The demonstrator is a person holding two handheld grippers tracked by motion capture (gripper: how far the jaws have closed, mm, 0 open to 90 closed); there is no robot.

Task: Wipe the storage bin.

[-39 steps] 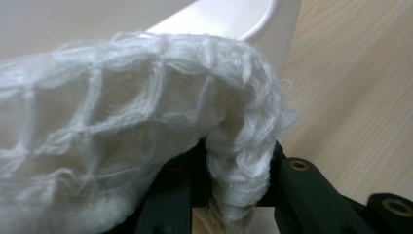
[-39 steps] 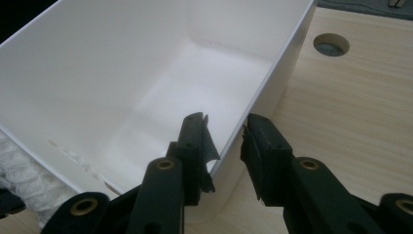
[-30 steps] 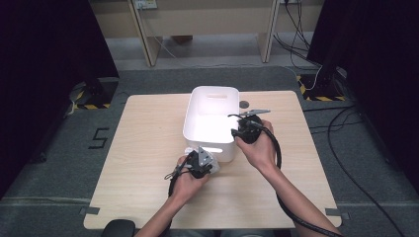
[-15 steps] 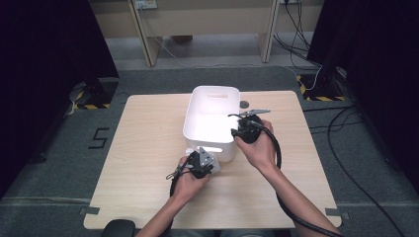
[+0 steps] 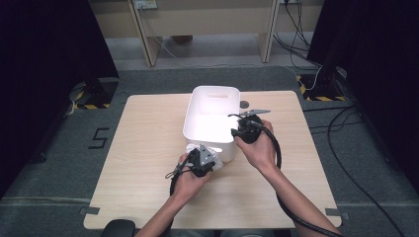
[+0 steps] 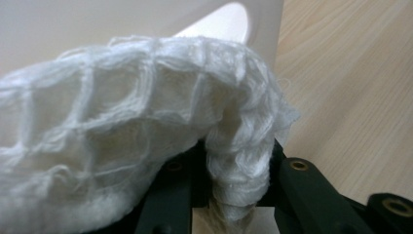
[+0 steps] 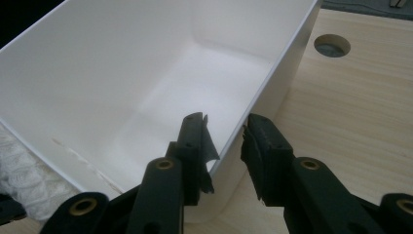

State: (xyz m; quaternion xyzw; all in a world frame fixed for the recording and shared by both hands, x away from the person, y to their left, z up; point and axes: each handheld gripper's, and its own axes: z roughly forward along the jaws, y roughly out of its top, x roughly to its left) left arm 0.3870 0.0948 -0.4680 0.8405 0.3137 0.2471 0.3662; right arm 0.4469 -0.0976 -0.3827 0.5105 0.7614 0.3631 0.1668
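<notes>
A: We have the white waffle-weave cloth (image 6: 146, 141) pinched in the left gripper (image 5: 201, 163); its jaws are closed tight on a fold of it, and the rest bunches up against the near outside wall of the white plastic bin (image 5: 211, 118).

B: And our right gripper (image 7: 224, 146) straddles the bin's right wall near the front corner, one jaw inside, one outside. We read the jaws as partway open. The wall sits in the gap, but we cannot tell whether the pads actually press on it.

A: That is our worry. If the hold on the wall is loose and we wipe or lift the cloth over the rim, we could shove the bin across the wooden table (image 5: 148, 187).

B: It is light and empty, so it could also tip toward us if the cloth catches on the rim.

A: The cloth's loose weave might snag on the jaws too, and the pinched fold could slip out.
</notes>
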